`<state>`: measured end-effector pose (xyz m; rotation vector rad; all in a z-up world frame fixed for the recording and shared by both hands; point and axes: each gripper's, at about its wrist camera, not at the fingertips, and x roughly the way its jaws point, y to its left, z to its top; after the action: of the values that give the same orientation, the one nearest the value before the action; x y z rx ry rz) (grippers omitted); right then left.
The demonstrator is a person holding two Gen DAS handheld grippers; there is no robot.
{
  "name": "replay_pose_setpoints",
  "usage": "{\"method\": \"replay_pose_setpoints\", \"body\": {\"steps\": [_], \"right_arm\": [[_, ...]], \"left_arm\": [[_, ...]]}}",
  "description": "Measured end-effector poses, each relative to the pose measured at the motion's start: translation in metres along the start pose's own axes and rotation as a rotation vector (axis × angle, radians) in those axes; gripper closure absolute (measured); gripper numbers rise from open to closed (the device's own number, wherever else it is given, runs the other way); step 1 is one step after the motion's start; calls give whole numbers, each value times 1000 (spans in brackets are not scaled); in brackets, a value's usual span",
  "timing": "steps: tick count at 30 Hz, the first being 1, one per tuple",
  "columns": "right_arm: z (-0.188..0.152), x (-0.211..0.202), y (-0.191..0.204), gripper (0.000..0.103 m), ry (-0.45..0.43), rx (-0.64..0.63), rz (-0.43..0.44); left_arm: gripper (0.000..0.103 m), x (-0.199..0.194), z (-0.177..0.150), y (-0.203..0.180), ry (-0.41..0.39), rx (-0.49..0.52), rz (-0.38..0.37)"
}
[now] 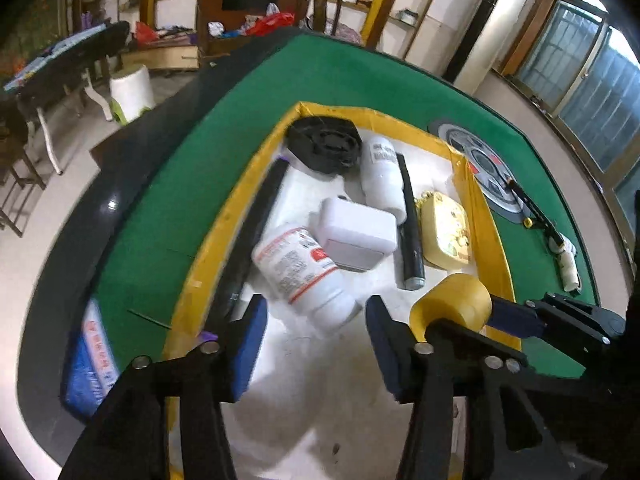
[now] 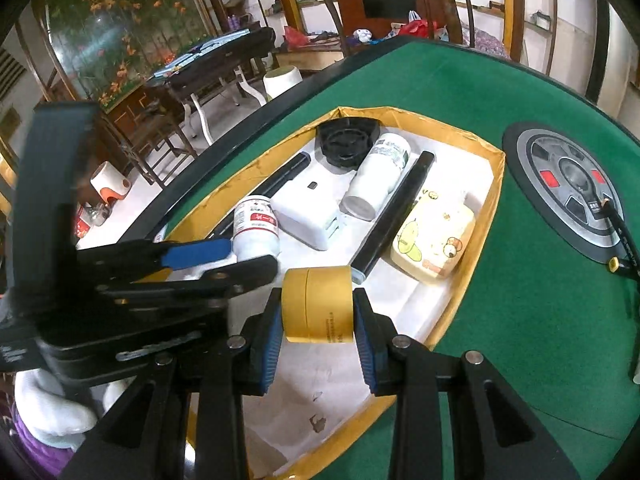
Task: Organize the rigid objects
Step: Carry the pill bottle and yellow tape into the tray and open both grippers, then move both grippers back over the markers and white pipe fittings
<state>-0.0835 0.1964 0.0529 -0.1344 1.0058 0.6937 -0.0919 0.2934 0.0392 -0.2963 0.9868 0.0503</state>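
Note:
A yellow-rimmed tray [image 1: 208, 236] [image 2: 486, 216] on the green table holds a white pill bottle [image 1: 300, 272] [image 2: 256, 226], a white charger block [image 1: 358, 236] [image 2: 308, 208], a white tube [image 1: 382, 176] [image 2: 378, 176], two black cylinders [image 1: 410, 232] [image 2: 390, 216], a black round part [image 1: 324, 144] [image 2: 346, 140] and a yellow cartoon box [image 1: 444, 236] [image 2: 434, 242]. My right gripper [image 2: 318, 318] is shut on a yellow round jar [image 2: 318, 306] [image 1: 452, 304] just above the tray's near end. My left gripper [image 1: 316, 344] is open and empty over the tray, near the pill bottle.
A round grey control panel [image 1: 480, 168] [image 2: 572, 192] is set in the green table [image 1: 340, 80] [image 2: 520, 300], with a black pen [image 1: 536, 208] [image 2: 620, 232] on it. A blue packet [image 1: 92, 364] lies at the table's left edge. Chairs and furniture stand beyond.

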Motion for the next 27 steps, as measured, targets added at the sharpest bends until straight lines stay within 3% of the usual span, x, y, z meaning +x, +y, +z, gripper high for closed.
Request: {"method": "replay_pose_setpoints", "body": {"steps": [7, 10, 12, 16, 27], "right_arm": [[3, 12, 2, 71, 23, -2, -1], [5, 18, 7, 71, 28, -21, -14], [7, 21, 7, 67, 19, -20, -22], [9, 15, 2, 43, -4, 11, -8], [-2, -50, -29, 31, -177, 33, -109]], "left_arm": [[21, -42, -2, 22, -110, -92, -34], [4, -54, -2, 27, -145, -129, -34], [4, -58, -2, 30, -154, -133, -25], [4, -55, -3, 30, -135, -139, -31], [4, -60, -6, 1, -139, -126, -69]]}}
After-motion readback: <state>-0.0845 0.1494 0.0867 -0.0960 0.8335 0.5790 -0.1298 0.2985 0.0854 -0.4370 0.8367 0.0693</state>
